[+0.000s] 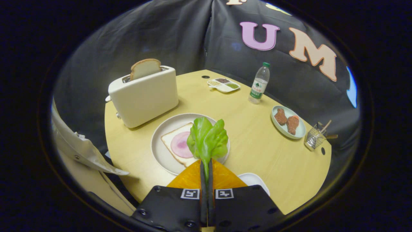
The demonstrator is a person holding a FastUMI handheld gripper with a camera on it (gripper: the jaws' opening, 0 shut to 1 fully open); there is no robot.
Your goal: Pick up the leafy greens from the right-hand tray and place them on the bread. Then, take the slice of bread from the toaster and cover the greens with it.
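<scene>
Green leafy greens (207,140) are pinched between the pressed-together gripper (206,167) fingers, held over the plate's (161,151) near rim beside the bread (175,141); toaster (143,95) beyond, open tabletop (257,148) rightward.

Toaster (143,96) crowds plate (161,141); open table (254,141) alongside.
</scene>
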